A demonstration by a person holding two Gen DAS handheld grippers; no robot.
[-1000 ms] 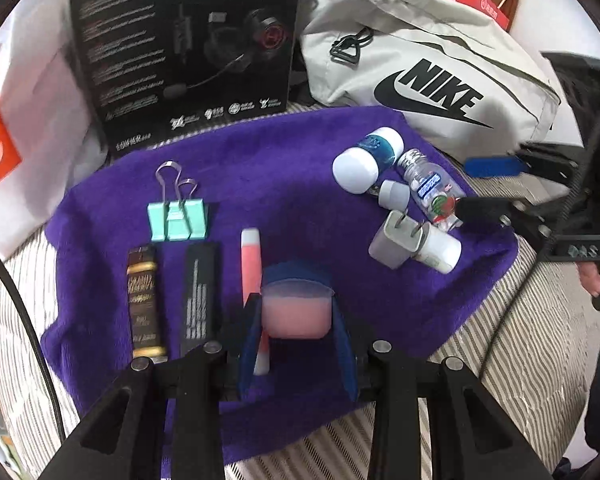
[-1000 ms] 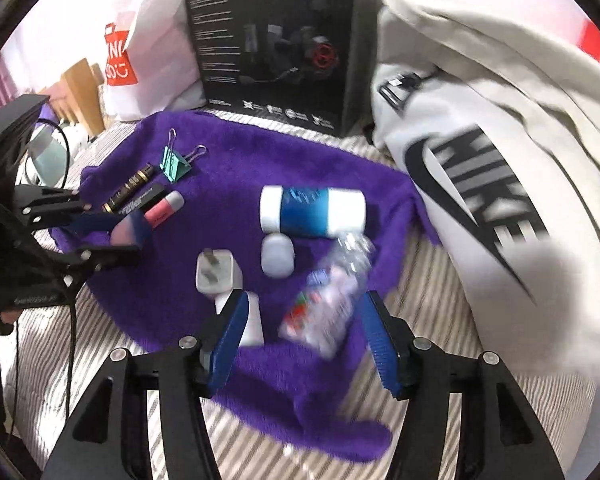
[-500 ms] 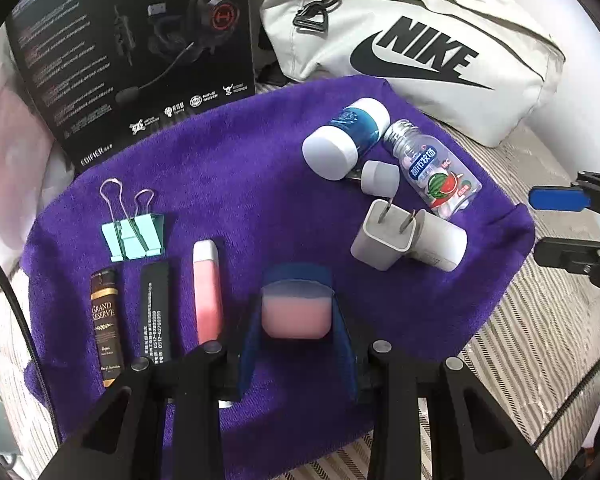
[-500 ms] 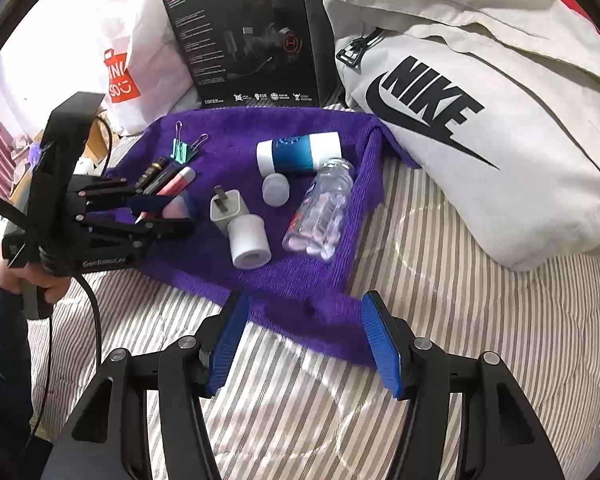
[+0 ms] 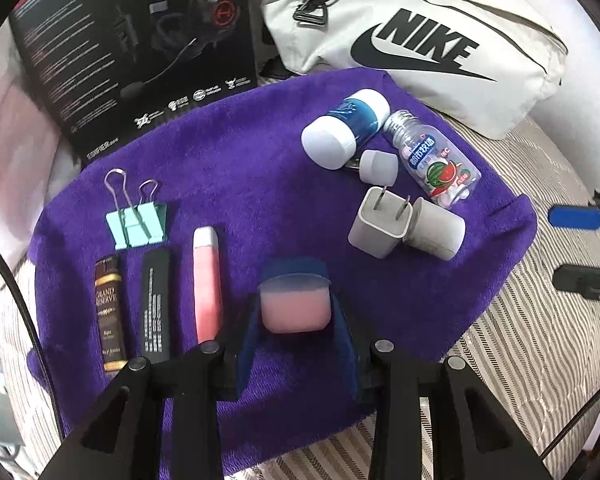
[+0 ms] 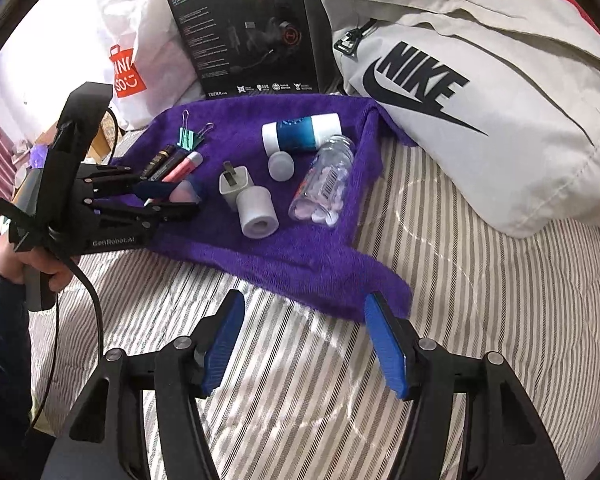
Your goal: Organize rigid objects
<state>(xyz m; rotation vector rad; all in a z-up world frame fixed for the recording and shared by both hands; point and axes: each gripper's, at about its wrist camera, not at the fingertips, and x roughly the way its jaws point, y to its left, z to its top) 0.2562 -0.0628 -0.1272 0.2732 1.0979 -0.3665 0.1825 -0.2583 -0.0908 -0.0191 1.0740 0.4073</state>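
Purple towel (image 5: pixel 260 168) spread on striped bed. Left tool (image 5: pixel 296 332) pinched on pink block (image 5: pixel 294 306), held above towel beside pink tube (image 5: pixel 207 280). Right tool (image 6: pixel 304 344) spread, empty, off towel's near edge. Risk judged: block dropped askew, tube row knocked.

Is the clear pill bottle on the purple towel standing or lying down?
Lying down. The clear pill bottle rests on its side on the purple towel, tablets spread along its length.
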